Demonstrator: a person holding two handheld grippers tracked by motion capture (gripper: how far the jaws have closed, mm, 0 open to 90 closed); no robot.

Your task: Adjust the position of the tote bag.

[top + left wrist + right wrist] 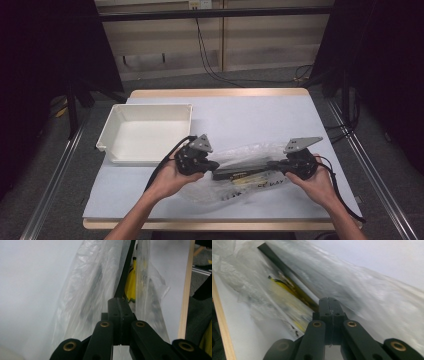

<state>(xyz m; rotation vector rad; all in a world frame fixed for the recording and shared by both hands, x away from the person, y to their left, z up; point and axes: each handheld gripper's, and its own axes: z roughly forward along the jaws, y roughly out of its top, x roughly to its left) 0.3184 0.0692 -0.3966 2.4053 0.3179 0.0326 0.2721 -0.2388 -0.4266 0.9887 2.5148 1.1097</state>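
Both ends of the bag strip pinched

Currently the clear plastic bag (240,172) lies on the grey table (260,115), right of the white tray (145,132) and nearer the person. The left gripper (212,165) has its jaws closed on one end of the bag's dark top strip (245,169); the right gripper (275,164) is closed on the opposite end. Yellow-and-black contents (131,282) show through the film.

Step, as judged: bag gripped at both ends, likely about to be carried or opened. Next move calls for both hands travelling together so the strip stays taut.

Room: open table beyond the bag; the tray's rim sits close to the left hand (172,177); the table's front edge is just nearer than the bag.
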